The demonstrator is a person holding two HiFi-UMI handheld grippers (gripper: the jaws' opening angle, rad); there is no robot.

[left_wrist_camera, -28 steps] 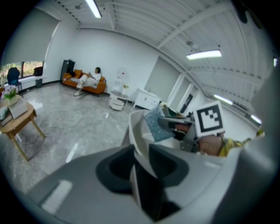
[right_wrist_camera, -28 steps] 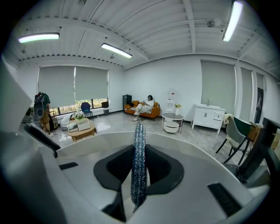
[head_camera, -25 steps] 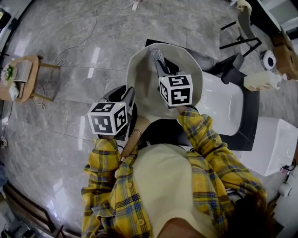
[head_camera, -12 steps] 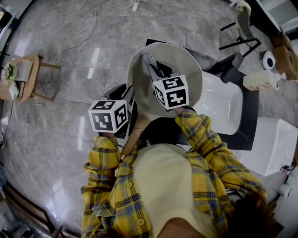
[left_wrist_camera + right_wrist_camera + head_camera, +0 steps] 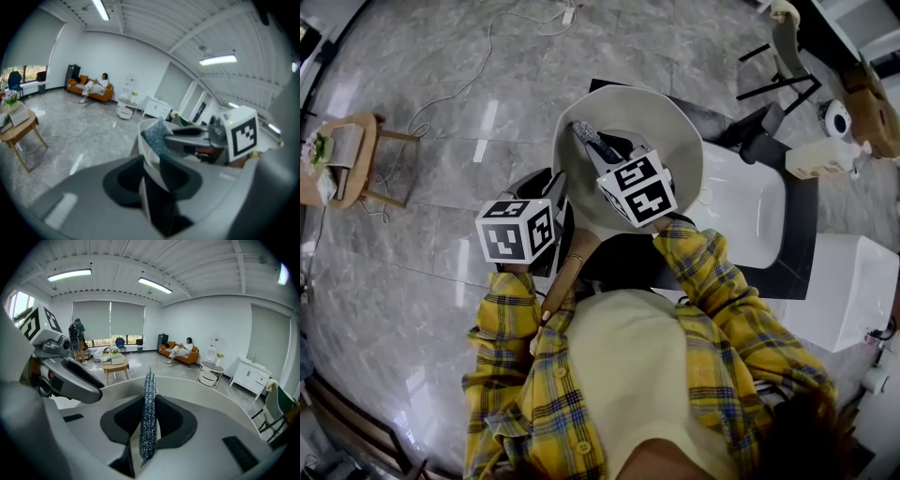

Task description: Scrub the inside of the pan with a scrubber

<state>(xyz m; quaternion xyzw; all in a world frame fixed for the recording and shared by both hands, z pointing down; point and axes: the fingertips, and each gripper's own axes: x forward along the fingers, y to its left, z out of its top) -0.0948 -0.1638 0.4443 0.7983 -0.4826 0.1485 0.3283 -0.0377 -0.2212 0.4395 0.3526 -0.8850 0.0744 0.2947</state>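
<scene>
While clamping the cream pan [image 5: 670,141] by its near rim in the left tongs [image 5: 151,176], pinching the glittery scrubber [image 5: 149,394] edge-on between the right tongs [image 5: 149,427]. Holding the scrubber inside the pan, toward its left wall. Pan raised over the grey floor [image 5: 441,187], wooden handle [image 5: 567,277] pointing back toward the body.

the person wears a flannel shirt [image 5: 722,319] in yellow crossed with dark blue and white checks, its long sleeves [image 5: 502,323] in the same plaid and small pale buttons [image 5: 558,374] along the front edge, worn open over a plain pale yellow top [image 5: 628,375]. the left gripper [image 5: 555,192] and the right gripper [image 5: 602,155] each have a smooth matte grey shell and black padded jaws. the left cube [image 5: 517,234] and the right cube [image 5: 637,187] are white, printed with black square markers.
</scene>
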